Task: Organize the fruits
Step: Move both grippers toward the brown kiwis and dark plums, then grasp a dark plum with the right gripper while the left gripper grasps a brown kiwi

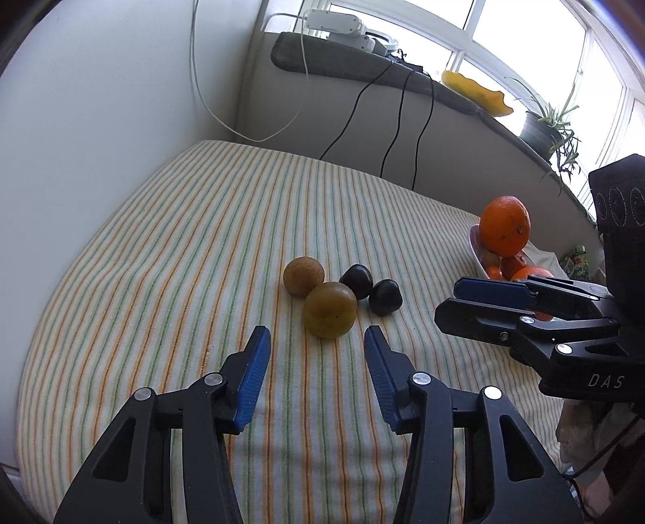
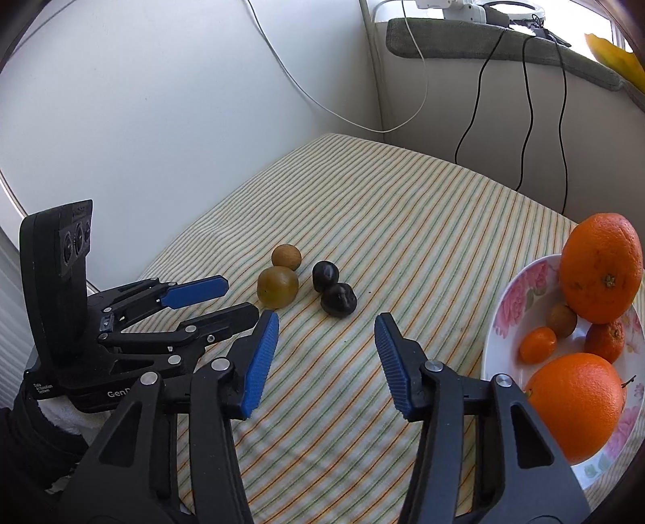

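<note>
On the striped cloth (image 1: 161,262) lie a brown round fruit (image 1: 303,276), a greenish-yellow fruit (image 1: 329,309) touching it, and two dark fruits (image 1: 356,281) (image 1: 385,297) side by side. My left gripper (image 1: 317,342) is open just short of the greenish fruit, nothing between its blue pads. My right gripper (image 2: 327,322) is open too, empty, near the dark fruits (image 2: 338,299). A floral white bowl (image 2: 508,306) at right holds two large oranges (image 2: 600,268) (image 2: 574,405), small mandarins (image 2: 537,344) and a brown fruit (image 2: 561,320).
A white wall (image 1: 100,100) borders the cloth at left. Behind runs a sill (image 1: 342,60) with a power strip (image 1: 334,20), hanging black cables (image 1: 419,133), a yellow dish (image 1: 475,90) and a potted plant (image 1: 544,125). Each gripper shows in the other's view, close beside it.
</note>
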The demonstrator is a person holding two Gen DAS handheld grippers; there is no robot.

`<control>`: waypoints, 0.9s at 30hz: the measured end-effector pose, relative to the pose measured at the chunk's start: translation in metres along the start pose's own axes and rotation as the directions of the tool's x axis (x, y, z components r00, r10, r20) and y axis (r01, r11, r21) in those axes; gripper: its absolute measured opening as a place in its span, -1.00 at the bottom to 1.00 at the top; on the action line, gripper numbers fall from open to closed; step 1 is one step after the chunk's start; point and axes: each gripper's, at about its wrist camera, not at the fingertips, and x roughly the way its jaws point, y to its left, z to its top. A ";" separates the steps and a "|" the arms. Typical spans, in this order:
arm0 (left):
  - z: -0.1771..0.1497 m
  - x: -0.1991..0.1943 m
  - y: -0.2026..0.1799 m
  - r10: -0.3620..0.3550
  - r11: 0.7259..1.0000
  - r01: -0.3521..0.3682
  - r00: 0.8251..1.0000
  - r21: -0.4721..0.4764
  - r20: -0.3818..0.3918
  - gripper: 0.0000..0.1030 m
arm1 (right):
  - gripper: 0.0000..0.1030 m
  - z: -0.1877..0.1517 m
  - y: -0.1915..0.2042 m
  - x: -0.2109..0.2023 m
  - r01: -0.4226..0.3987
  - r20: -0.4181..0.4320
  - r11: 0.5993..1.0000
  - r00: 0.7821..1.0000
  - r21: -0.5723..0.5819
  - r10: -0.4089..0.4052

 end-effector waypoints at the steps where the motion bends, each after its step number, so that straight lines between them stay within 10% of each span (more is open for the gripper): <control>1: 0.000 0.002 0.001 -0.003 1.000 0.003 1.000 -0.001 -0.006 -0.09 | -0.08 0.001 0.000 0.005 0.001 -0.011 1.000 1.000 -0.001 -0.001; 27: 0.012 0.024 -0.005 -0.008 0.997 0.012 0.999 0.075 -0.045 -0.37 | -0.47 0.016 -0.008 0.070 -0.005 -0.103 1.000 0.995 -0.016 0.004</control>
